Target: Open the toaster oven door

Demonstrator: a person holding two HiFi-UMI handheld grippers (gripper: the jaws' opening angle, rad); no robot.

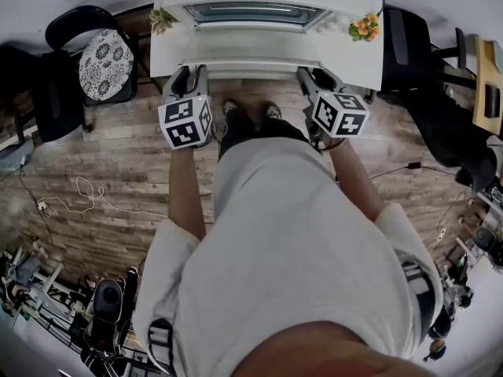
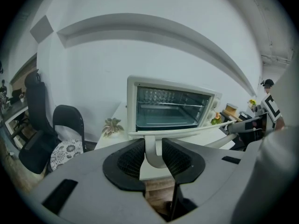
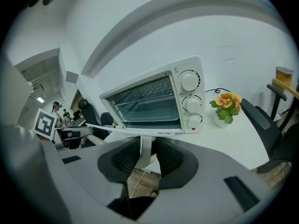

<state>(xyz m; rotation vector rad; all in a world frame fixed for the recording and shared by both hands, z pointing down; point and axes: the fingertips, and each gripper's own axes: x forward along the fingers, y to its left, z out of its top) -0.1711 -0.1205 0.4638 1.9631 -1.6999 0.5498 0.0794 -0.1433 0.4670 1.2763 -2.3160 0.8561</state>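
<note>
The white toaster oven [image 1: 251, 12] stands on a white table, its glass door [image 1: 251, 52] lowered flat toward me. In the left gripper view the oven [image 2: 170, 107] shows an open cavity with a rack. My left gripper [image 2: 152, 153] is shut on the left post of the door handle [image 2: 150, 146], with the black pads pressing on both sides. My right gripper [image 3: 147, 155] is shut on the handle's right post [image 3: 145, 148], below the door's edge [image 3: 135, 130]. From the head view both grippers [image 1: 191, 73] [image 1: 310, 77] sit at the door's front corners.
A small succulent [image 1: 161, 20] sits left of the oven and a pot of orange flowers [image 1: 364, 27] sits right of it. A chair with a patterned cushion [image 1: 104, 61] is at the left, black chairs [image 1: 401, 38] at the right. A white cable [image 1: 78, 195] lies on the wooden floor.
</note>
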